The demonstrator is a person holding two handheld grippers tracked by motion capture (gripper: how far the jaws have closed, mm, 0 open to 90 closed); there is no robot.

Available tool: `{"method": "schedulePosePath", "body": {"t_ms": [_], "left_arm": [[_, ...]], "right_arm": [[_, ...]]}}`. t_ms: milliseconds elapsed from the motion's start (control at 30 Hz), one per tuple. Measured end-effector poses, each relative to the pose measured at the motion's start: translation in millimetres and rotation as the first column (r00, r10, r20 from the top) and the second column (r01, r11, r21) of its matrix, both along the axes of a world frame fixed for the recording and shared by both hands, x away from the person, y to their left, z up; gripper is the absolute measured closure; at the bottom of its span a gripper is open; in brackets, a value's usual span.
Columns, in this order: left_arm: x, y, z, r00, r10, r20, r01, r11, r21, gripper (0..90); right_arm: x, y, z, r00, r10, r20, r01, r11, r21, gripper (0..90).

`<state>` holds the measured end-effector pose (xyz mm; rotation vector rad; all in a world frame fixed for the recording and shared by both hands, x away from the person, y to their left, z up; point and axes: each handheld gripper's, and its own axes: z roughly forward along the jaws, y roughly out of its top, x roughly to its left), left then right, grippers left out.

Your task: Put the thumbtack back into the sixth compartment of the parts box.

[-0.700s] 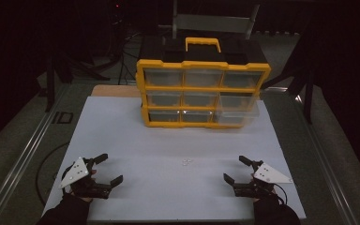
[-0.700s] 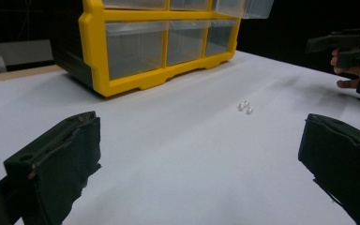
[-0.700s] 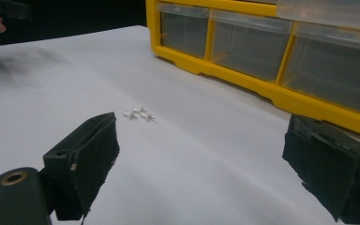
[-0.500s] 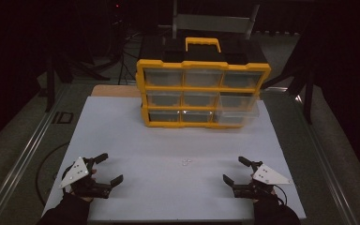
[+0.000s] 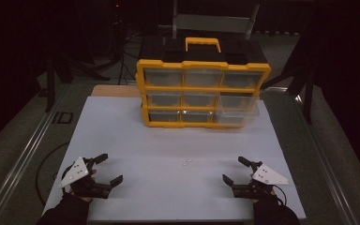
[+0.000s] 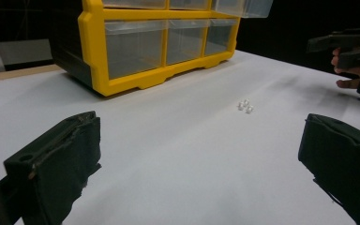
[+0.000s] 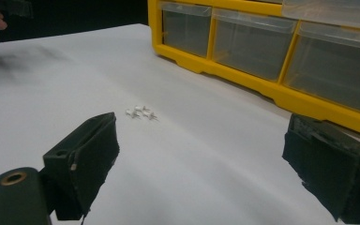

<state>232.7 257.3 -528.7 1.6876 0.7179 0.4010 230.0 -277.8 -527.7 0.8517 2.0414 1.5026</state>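
Note:
A yellow drawer cabinet [image 5: 201,92] with clear drawers and a yellow handle stands at the back of the white table [image 5: 136,140]; its middle-right drawer [image 5: 238,102] sticks out a little. A few small white push pins [image 5: 186,162] lie together in the middle of the table, also visible as pins [image 6: 245,106] and pins [image 7: 140,112]. My left gripper [image 5: 109,168] rests near the front left edge, jaws wide open and empty. My right gripper [image 5: 234,169] rests near the front right, also open with nothing between its jaws. Both point toward the pins from either side.
The yellow cabinet [image 6: 154,42] and cabinet [image 7: 272,51] block the far side of the table. A wooden board edge [image 5: 115,91] shows behind the white surface at the left. Metal rails [image 5: 23,154] run along the table's left side in the dark room.

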Motion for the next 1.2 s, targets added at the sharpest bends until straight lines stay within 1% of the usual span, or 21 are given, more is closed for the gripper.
{"method": "schedulePosePath", "body": {"t_ms": [200,233,333,367,467,533,667,700,767,867,933,1033,1067,1200], "left_arm": [[-0.6,-1.4,2.1,1.0000,-0.007,0.007,0.007,1.0000,0.002,0.0],[-1.0,-1.7,3.8,0.9999,-0.010,0.009,0.010,0.9999,0.010,0.0],[-1.9,-4.0,9.9,0.9994,-0.023,0.027,0.023,0.9997,0.009,0.0],[-1.5,-4.8,11.6,0.9992,-0.029,0.027,0.029,0.9996,0.006,0.0],[0.2,-8.2,16.9,0.9987,-0.043,0.028,0.042,0.9990,0.013,0.0],[2.8,-9.8,21.3,0.9981,-0.056,0.025,0.056,0.9984,0.001,0.0],[6.0,-15.6,33.5,0.9960,-0.068,0.058,0.068,0.9977,0.007,0.0],[6.8,-16.9,35.2,0.9959,-0.068,0.059,0.067,0.9977,0.008,0.0],[9.8,-20.0,38.8,0.9952,-0.080,0.056,0.080,0.9968,-0.003,0.0],[15.5,-27.0,43.3,0.9944,-0.094,0.049,0.093,0.9956,0.012,0.0],[19.3,-32.1,46.6,0.9934,-0.106,0.043,0.106,0.9943,-0.001,0.0],[22.9,-37.3,50.3,0.9924,-0.115,0.043,0.115,0.9934,0.003,0.0],[26.8,-43.1,54.4,0.9901,-0.134,0.042,0.134,0.9910,0.009,0.0],[33.5,-53.5,61.6,0.9864,-0.160,0.039,0.159,0.9870,0.020,0.0]], "right_arm": [[-0.7,1.2,0.6,1.0000,0.002,0.008,-0.002,1.000,-0.017,10.1],[-1.0,1.7,0.6,1.0000,0.001,0.006,-0.001,1.000,-0.021,10.2],[-0.9,1.7,0.3,1.0000,0.000,0.006,0.000,1.000,-0.022,10.1],[-1.1,1.7,0.4,1.0000,0.000,0.005,0.001,1.000,-0.020,10.2],[-0.9,1.6,0.7,1.0000,-0.001,0.007,0.001,1.000,-0.020,10.1],[-1.0,2.4,0.5,1.0000,-0.006,0.006,0.006,1.000,-0.019,10.2],[-1.1,3.1,0.5,0.9999,-0.011,0.007,0.012,1.000,-0.022,10.2],[-1.5,3.0,1.0,0.9999,-0.012,0.008,0.012,1.000,-0.023,10.2],[-1.7,3.3,1.5,0.9998,-0.012,0.013,0.012,1.000,-0.021,10.2],[-2.0,4.0,1.5,0.9999,-0.008,0.011,0.008,1.000,-0.022,10.2],[-2.1,4.4,1.5,0.9999,-0.007,0.012,0.007,1.000,-0.024,10.2],[-2.1,4.4,1.6,0.9999,-0.004,0.012,0.004,1.000,-0.021,10.2],[-2.2,4.3,1.7,0.9999,-0.003,0.013,0.004,1.000,-0.020,10.2],[-2.3,4.1,2.0,0.9999,-0.002,0.014,0.002,1.000,-0.017,10.2]]}}
